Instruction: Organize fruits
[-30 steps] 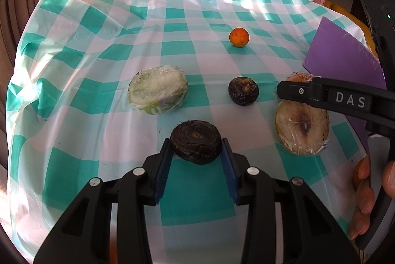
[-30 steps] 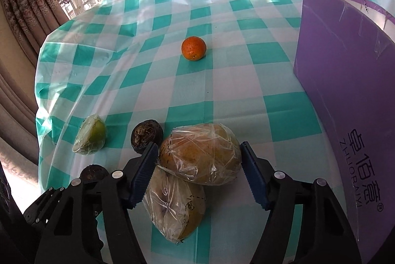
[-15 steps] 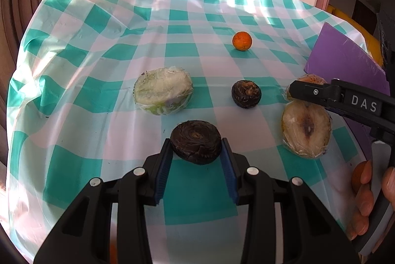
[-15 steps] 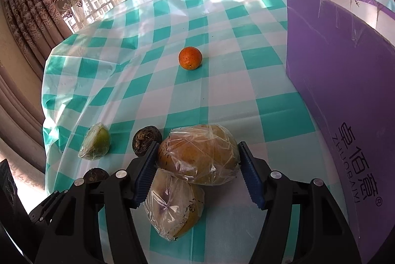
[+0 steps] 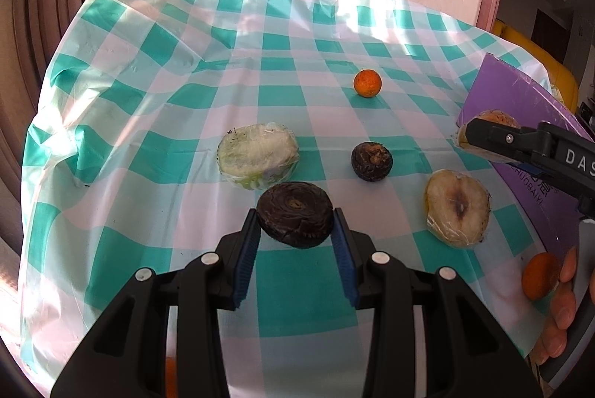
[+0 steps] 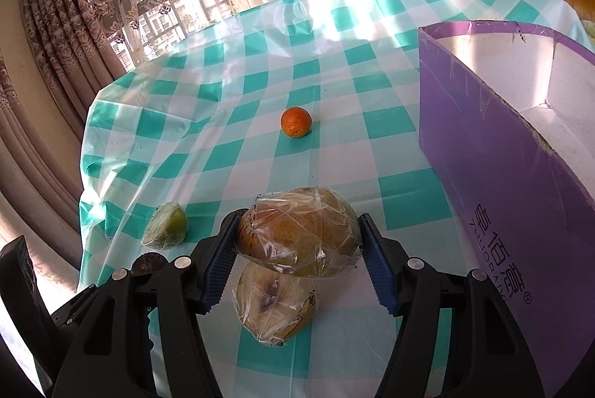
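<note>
My left gripper [image 5: 295,236] is shut on a dark brown wrinkled fruit [image 5: 295,214] and holds it above the checked tablecloth. My right gripper [image 6: 297,245] is shut on a plastic-wrapped brown pear half [image 6: 299,236], lifted above a second wrapped pear half [image 6: 275,305] that lies cut face up on the table [image 5: 456,206]. In the left wrist view the right gripper [image 5: 483,137] hangs by the purple box [image 5: 520,122]. An orange [image 5: 367,83] [image 6: 296,122] lies further back.
A wrapped green fruit half [image 5: 257,160] [image 6: 166,225] and a second dark fruit [image 5: 372,161] lie mid-table. The open purple box [image 6: 520,122] stands at the right. Another orange [image 5: 540,276] sits by the hand at the right edge. Curtains and window lie behind the table.
Both grippers have risen with their fruit. The right gripper's wrapped pear half now hangs clear above the other half, nearer the purple box.
</note>
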A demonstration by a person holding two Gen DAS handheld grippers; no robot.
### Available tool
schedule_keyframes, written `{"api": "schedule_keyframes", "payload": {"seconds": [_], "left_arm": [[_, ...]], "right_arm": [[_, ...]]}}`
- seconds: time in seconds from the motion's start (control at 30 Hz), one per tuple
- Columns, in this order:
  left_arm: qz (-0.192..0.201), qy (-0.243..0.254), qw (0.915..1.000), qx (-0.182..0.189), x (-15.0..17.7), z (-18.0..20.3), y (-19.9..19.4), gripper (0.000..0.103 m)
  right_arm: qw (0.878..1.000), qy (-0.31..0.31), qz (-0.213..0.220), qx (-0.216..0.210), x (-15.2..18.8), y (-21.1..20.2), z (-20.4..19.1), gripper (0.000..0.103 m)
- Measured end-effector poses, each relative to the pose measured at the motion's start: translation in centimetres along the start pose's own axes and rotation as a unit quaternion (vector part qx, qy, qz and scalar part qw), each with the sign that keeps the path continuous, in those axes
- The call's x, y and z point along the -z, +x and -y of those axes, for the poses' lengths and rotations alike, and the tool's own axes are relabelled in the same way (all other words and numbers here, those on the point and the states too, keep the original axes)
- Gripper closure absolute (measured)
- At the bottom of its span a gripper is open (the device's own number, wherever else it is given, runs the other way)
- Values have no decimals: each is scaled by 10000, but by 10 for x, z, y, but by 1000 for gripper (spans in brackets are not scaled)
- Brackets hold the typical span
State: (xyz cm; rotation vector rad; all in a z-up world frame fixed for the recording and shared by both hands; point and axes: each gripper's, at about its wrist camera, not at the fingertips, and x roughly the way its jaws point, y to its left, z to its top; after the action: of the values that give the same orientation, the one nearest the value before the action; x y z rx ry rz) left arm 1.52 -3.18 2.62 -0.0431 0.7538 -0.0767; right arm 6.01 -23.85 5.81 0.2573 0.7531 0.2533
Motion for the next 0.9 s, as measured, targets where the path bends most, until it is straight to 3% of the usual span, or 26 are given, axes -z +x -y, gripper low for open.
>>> {"api": "schedule_keyframes", "payload": {"seconds": [0.4, 0.9], "left_arm": [[247, 60, 9997, -62, -8, 5, -18, 64], [617, 470, 9970, 52, -31, 46, -47, 64]], "right_arm": [[9990, -238, 369, -84, 0, -42, -9, 40], [9953, -210, 935, -114, -12, -104, 10, 40]]}}
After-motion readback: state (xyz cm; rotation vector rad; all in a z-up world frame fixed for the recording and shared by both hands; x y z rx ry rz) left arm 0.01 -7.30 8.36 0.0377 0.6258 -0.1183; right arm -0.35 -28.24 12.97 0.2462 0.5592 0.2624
